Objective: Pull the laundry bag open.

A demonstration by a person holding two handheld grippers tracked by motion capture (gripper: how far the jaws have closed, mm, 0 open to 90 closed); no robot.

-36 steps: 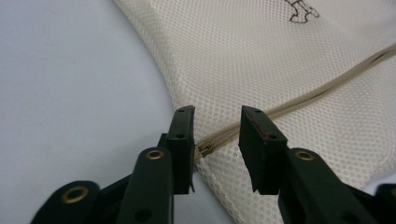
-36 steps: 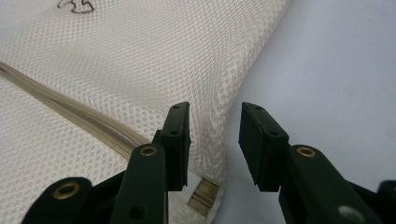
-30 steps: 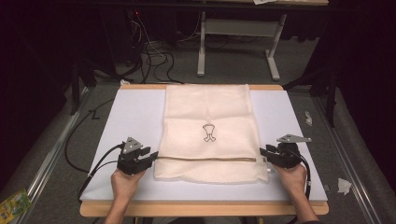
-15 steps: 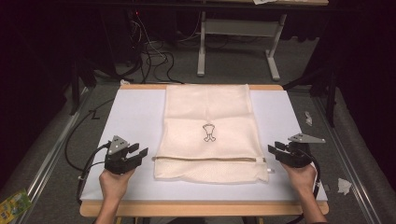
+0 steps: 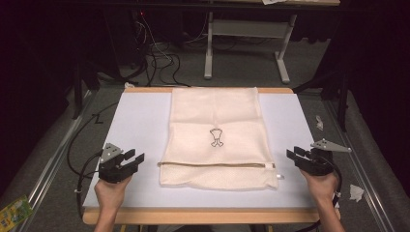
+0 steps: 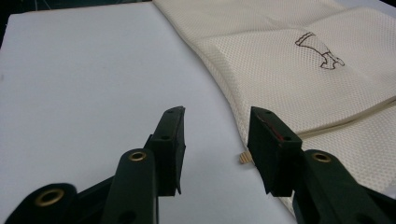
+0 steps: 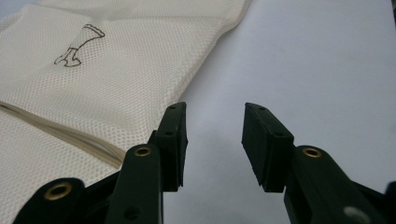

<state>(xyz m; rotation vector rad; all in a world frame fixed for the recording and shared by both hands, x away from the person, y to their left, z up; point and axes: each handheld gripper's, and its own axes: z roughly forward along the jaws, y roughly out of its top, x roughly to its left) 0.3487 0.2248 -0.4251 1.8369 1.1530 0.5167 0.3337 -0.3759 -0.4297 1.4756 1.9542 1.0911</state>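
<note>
High view: both tools, left (image 5: pixel 138 158) and right (image 5: pixel 293 153), gape empty beside the flat, rectangular cream mesh bag (image 5: pixel 215 137).

Cream mesh bag (image 5: pixel 216 140), flat on the white mat, small dark emblem, zipper near edge

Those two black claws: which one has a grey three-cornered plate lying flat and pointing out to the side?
The right claw, beside the mesh bag's zipper-pull end. Its grey plate sticks out level toward the table edge, while the left claw's plate tilts upright over the hand.
</note>
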